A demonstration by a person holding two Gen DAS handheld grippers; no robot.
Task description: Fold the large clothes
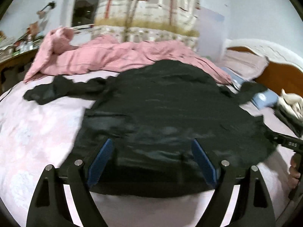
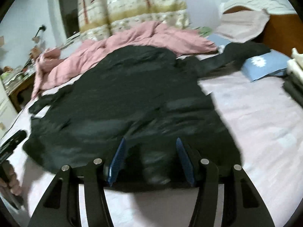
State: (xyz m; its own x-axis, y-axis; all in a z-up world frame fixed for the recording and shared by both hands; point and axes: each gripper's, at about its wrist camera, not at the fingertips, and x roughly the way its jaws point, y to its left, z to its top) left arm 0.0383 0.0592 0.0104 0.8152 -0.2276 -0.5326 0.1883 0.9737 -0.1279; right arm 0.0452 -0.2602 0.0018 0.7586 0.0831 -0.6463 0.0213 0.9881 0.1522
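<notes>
A large black garment [image 1: 161,104] lies spread flat on the pale pink bed [image 1: 37,132], sleeves out to both sides. It also shows in the right wrist view [image 2: 132,94]. My left gripper [image 1: 152,143] is open, its blue pads apart over the garment's near hem on the left part. My right gripper [image 2: 150,141] is open over the near hem further right, holding nothing. The right gripper's body shows at the right edge of the left wrist view [image 1: 289,143].
A crumpled pink quilt [image 1: 113,56] lies along the far side of the bed. A blue cushion [image 2: 265,66] and stacked items [image 2: 295,71] sit at the right. The wooden headboard [image 1: 280,77] is far right. A cluttered side table [image 1: 11,45] stands at left.
</notes>
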